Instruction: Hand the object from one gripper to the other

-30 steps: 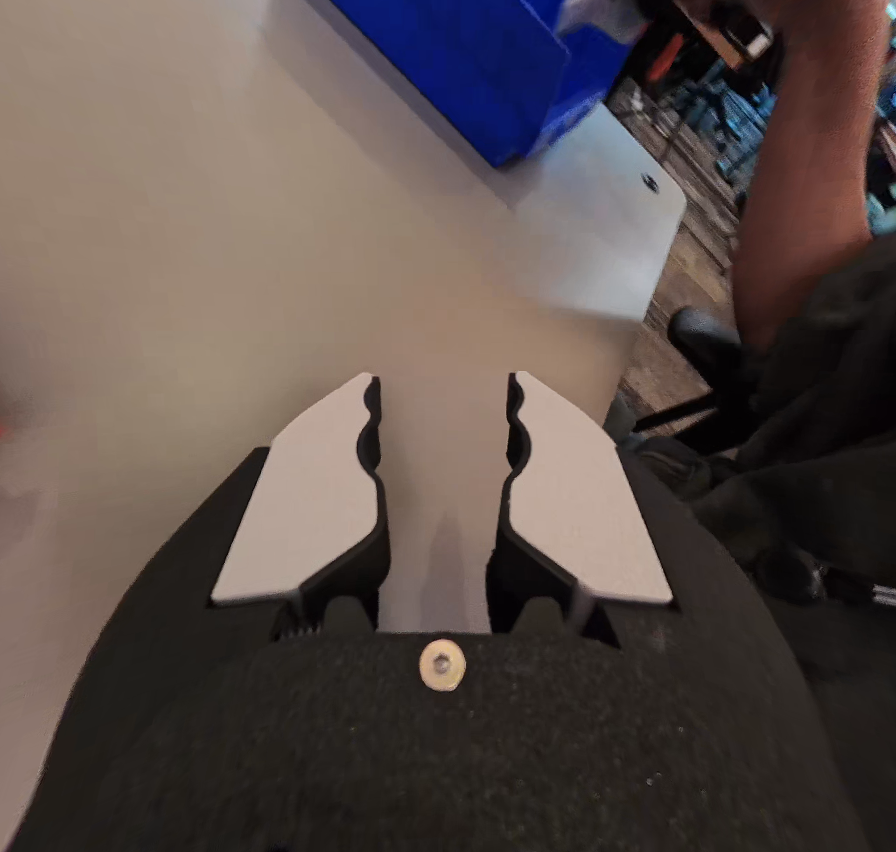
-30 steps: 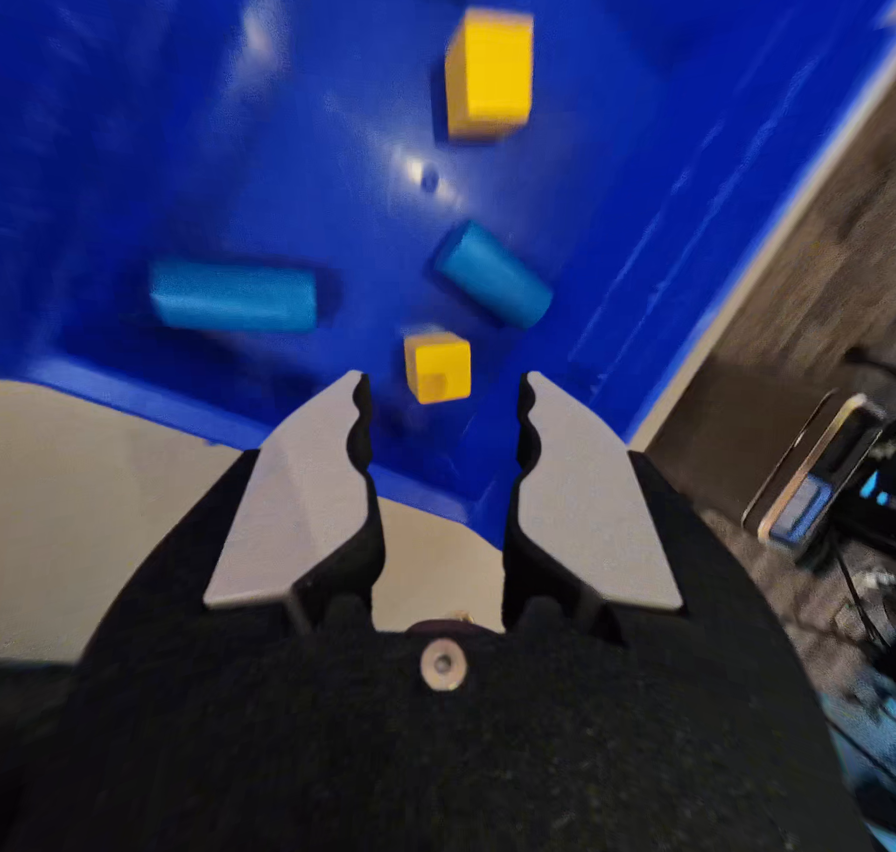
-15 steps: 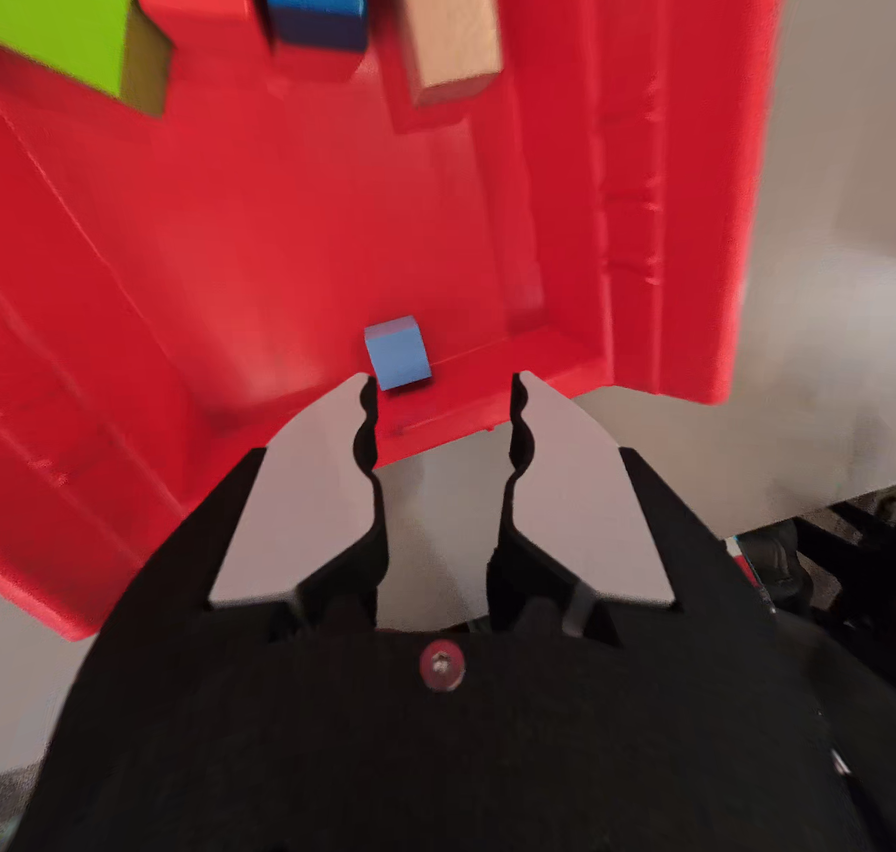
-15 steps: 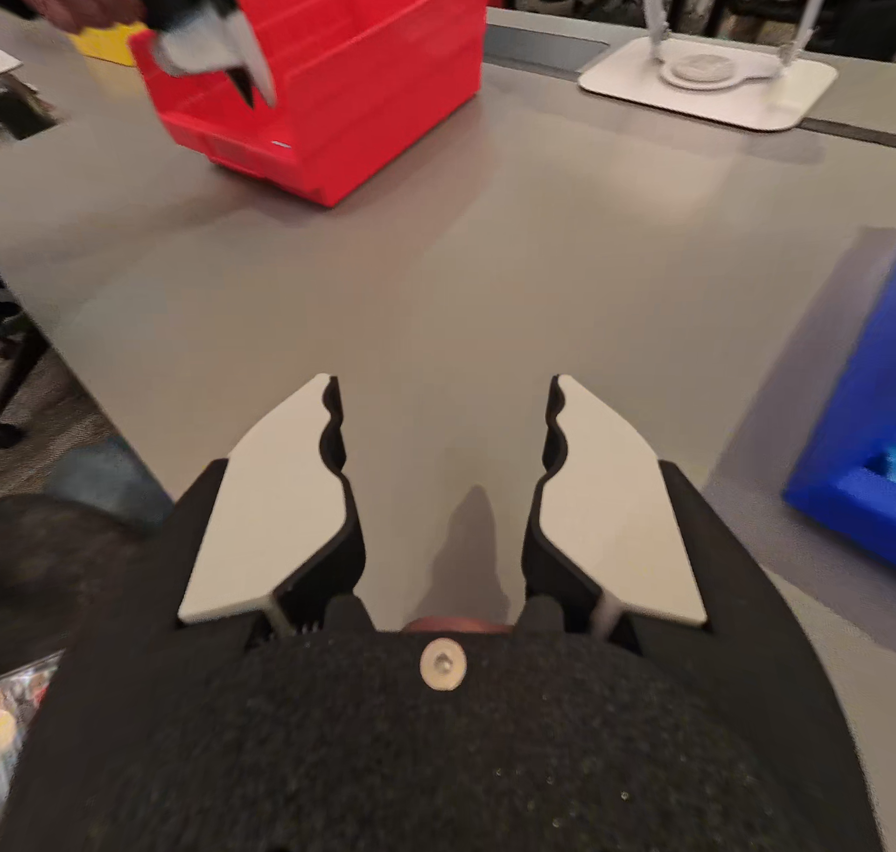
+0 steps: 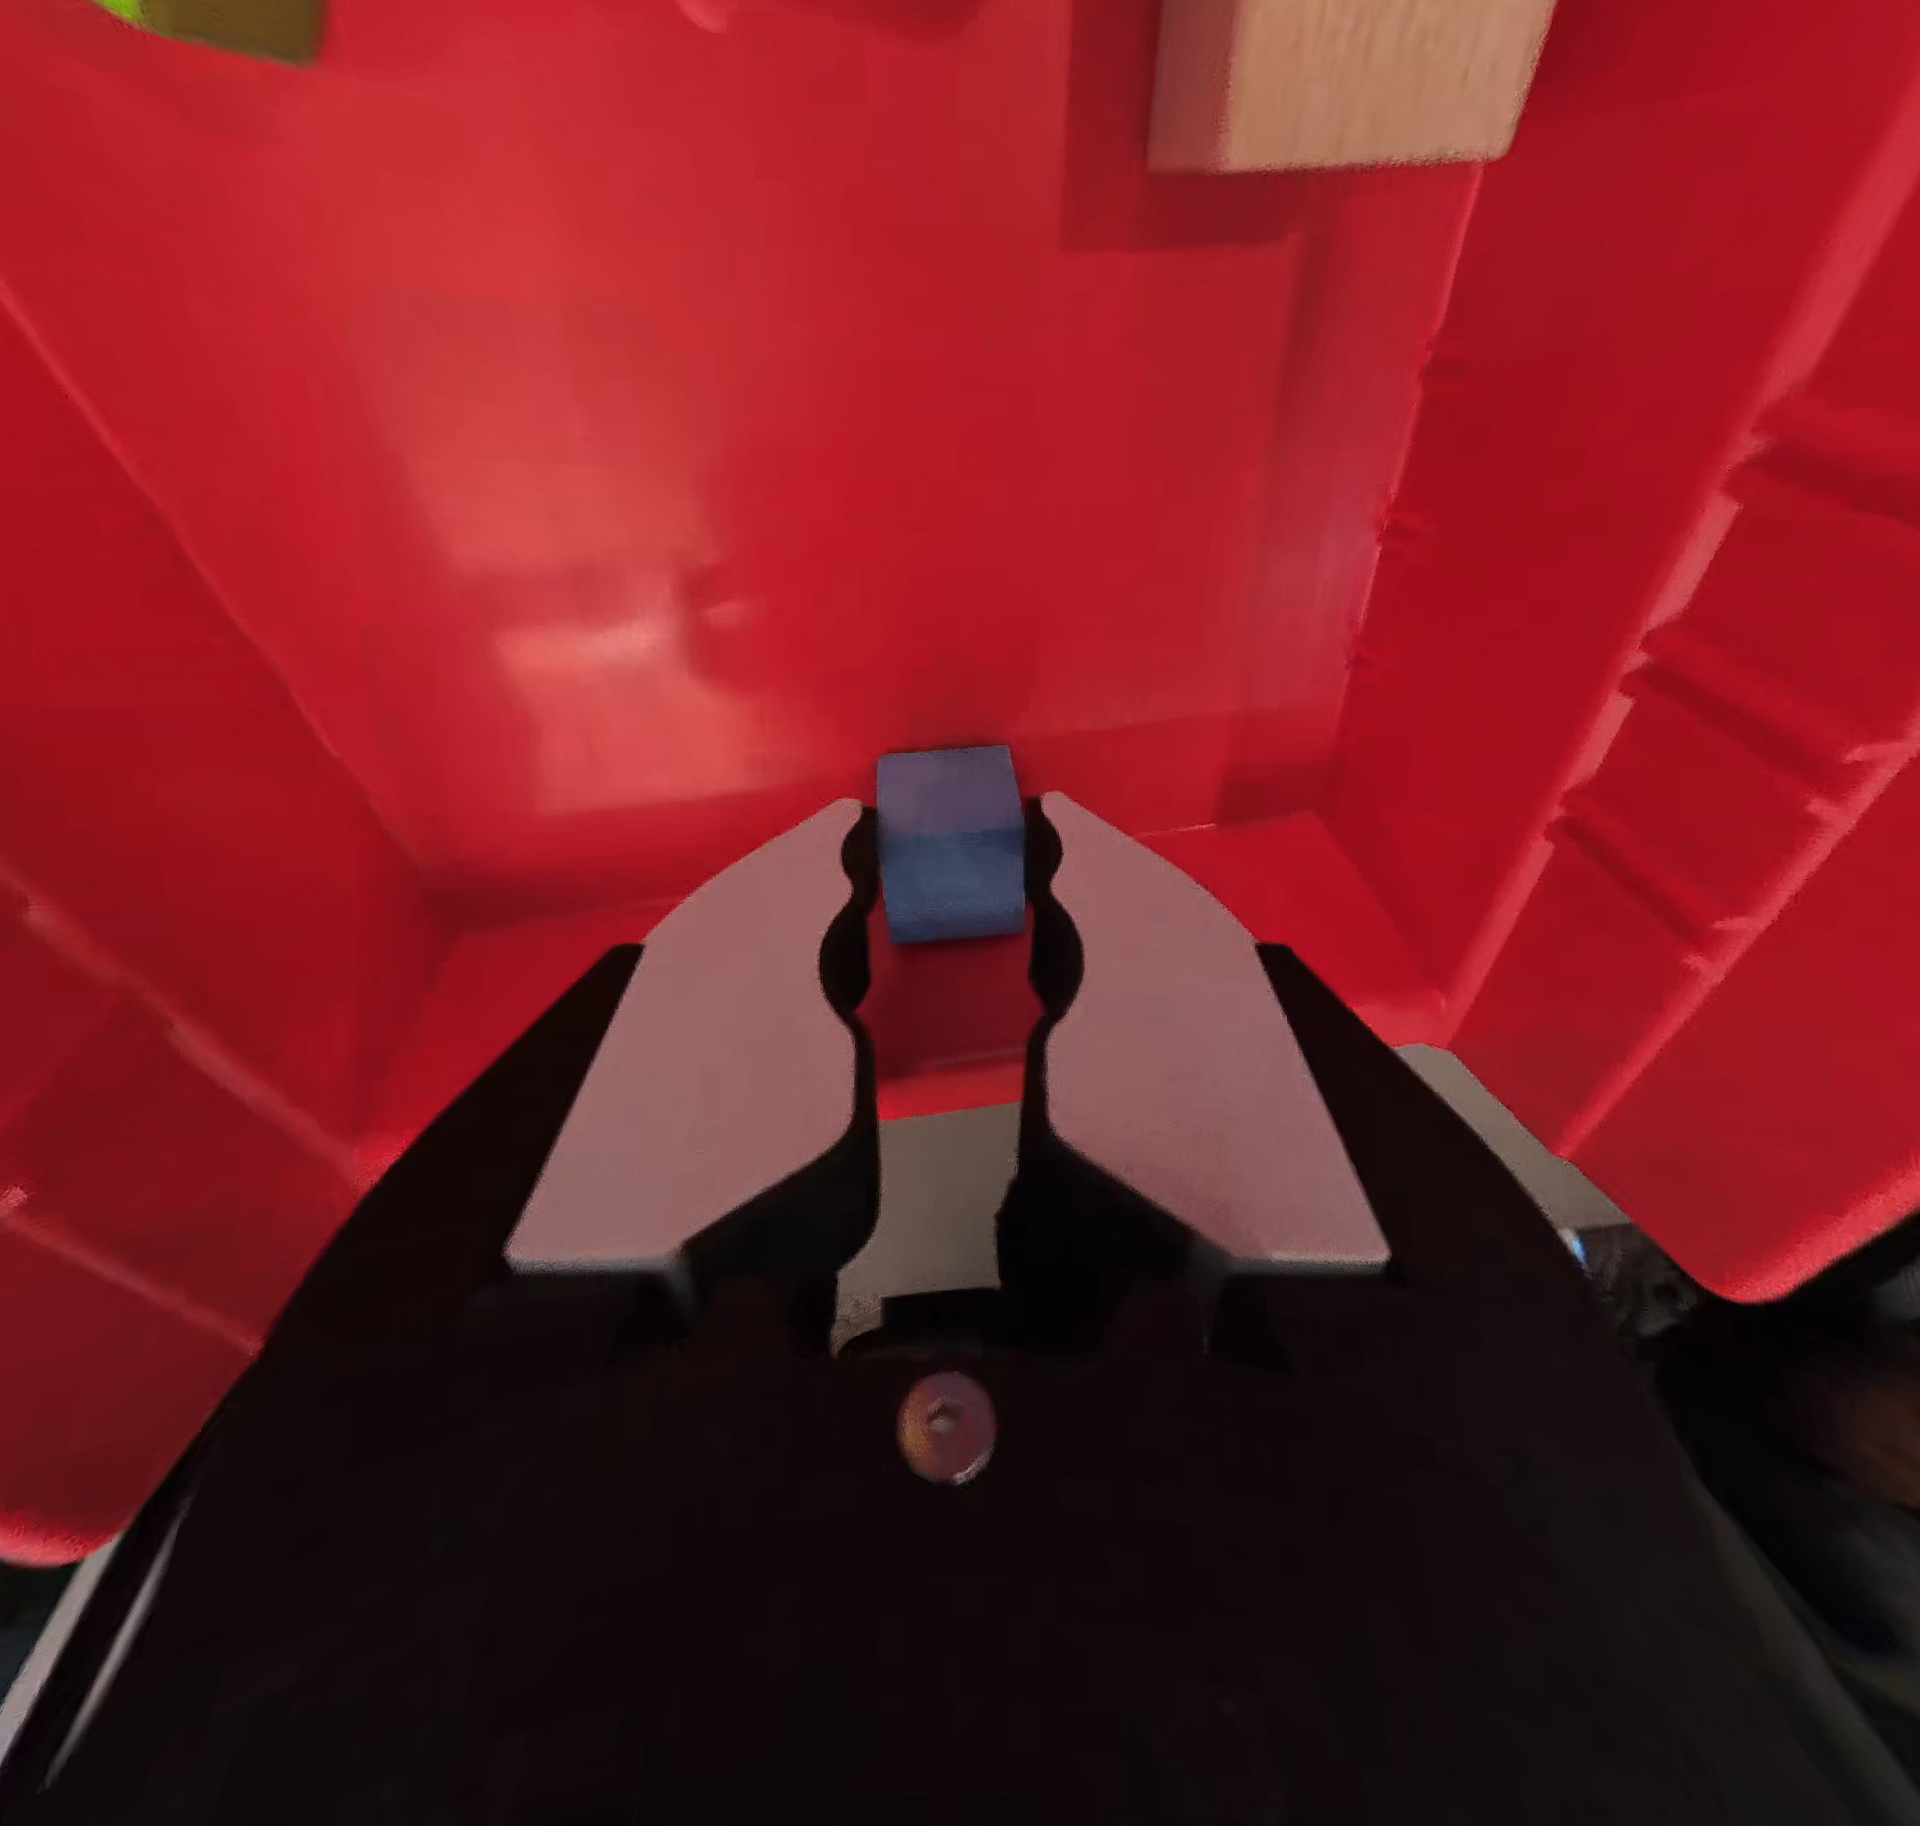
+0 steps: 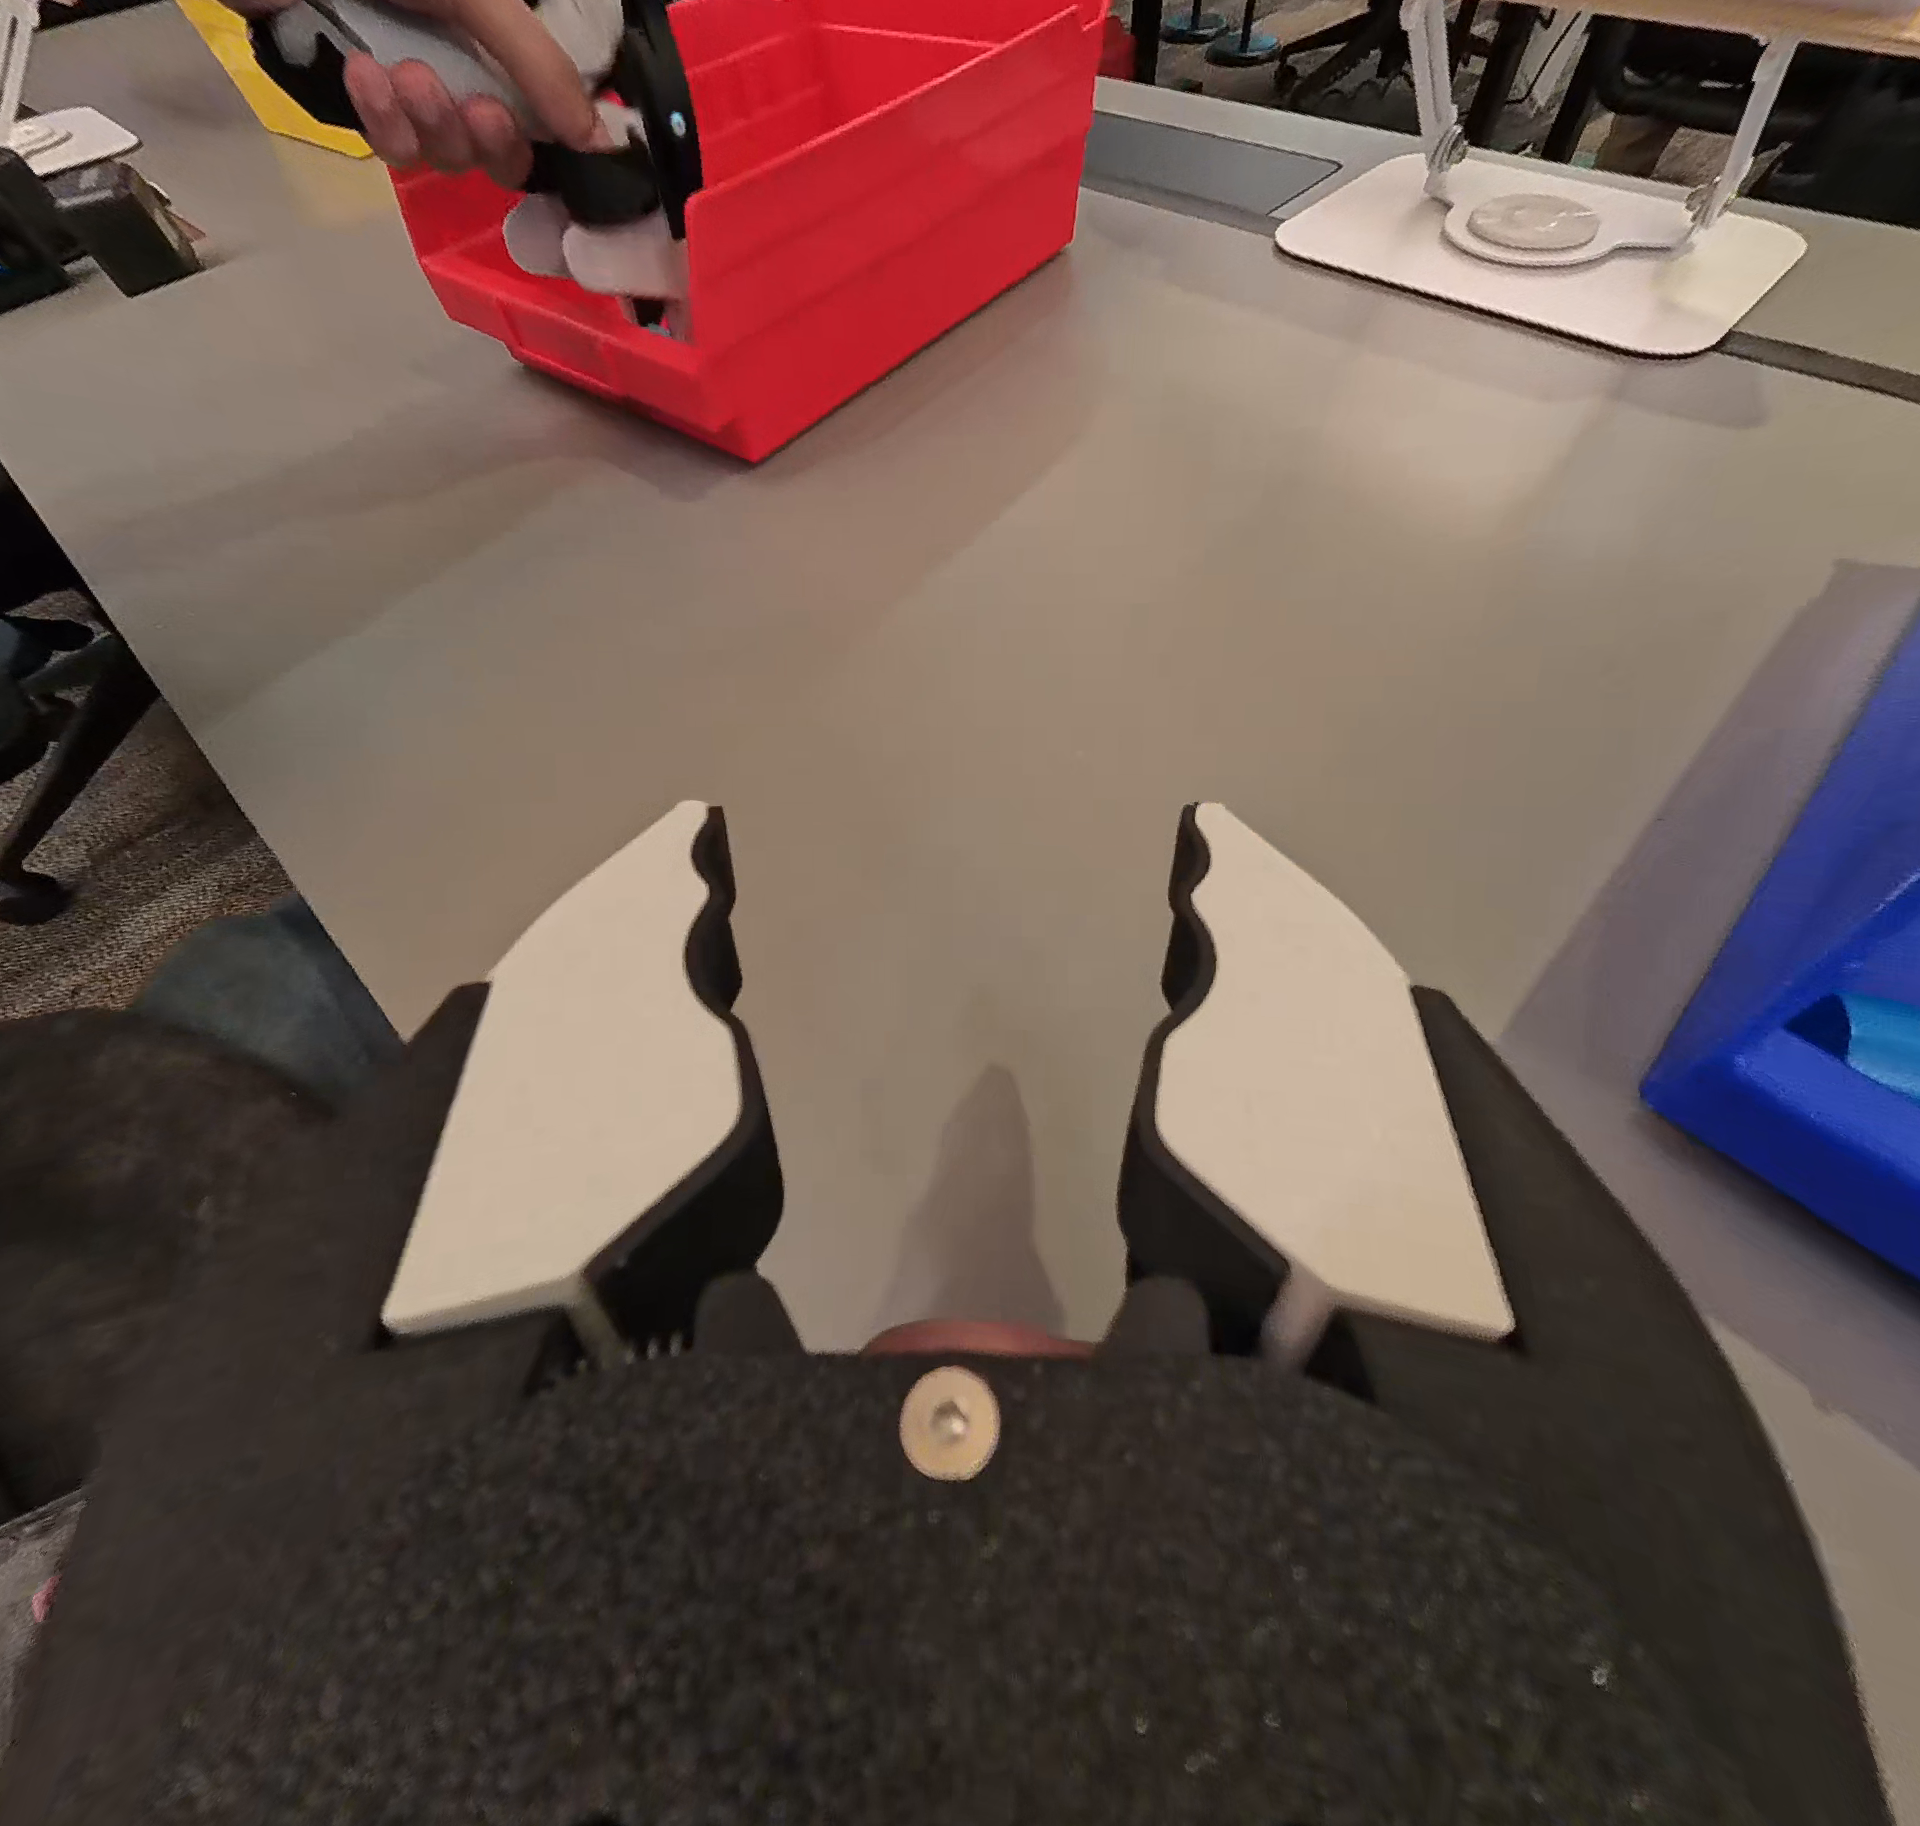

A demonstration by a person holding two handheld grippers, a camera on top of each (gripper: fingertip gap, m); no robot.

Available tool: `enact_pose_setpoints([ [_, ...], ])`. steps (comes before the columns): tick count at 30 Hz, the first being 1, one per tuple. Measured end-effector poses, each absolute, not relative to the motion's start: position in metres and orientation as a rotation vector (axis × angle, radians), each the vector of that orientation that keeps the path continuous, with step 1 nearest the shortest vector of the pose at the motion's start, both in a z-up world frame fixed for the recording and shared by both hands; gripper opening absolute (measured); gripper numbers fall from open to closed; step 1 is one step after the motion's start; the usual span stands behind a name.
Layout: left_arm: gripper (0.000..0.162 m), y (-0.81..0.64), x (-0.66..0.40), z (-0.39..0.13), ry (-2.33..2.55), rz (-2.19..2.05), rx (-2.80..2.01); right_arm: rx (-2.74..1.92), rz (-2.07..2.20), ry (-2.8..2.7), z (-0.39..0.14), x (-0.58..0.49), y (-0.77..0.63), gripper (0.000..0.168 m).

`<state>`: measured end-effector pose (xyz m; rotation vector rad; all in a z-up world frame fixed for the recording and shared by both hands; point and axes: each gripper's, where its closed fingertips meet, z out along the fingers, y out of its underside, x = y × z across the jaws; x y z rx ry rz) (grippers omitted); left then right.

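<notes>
Your left gripper (image 5: 948, 820) has dropped into the red bin (image 5: 644, 446), jaws now bracketing the blue cube (image 5: 948, 841), contact unclear. Right gripper (image 6: 951, 820) waits spread over the counter (image 6: 1039, 581); pickup looks imminent.

no writing, label, brand, number or sign can be read in either view.
</notes>
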<state>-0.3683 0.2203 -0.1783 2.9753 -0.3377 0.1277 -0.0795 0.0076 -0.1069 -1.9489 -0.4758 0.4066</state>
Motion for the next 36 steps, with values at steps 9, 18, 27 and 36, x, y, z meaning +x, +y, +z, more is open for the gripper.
enact_pose_setpoints([
  [9,0.026,0.229,-0.329,-0.121,-0.371,0.895,3.009,-1.942,0.401,-0.484,-0.116,-0.067,0.016,0.077],
  [18,0.026,0.129,-0.22,-0.015,-0.779,2.111,2.374,-1.704,0.472,-0.79,-0.088,-0.113,0.039,0.072],
  [27,0.026,0.06,-0.163,-0.013,-0.772,2.198,1.844,-1.41,0.598,-0.982,-0.026,-0.165,0.053,0.065],
  [36,0.026,0.051,-0.15,-0.029,-0.653,2.227,1.744,-1.439,0.698,-0.939,-0.034,-0.163,0.056,0.028],
])
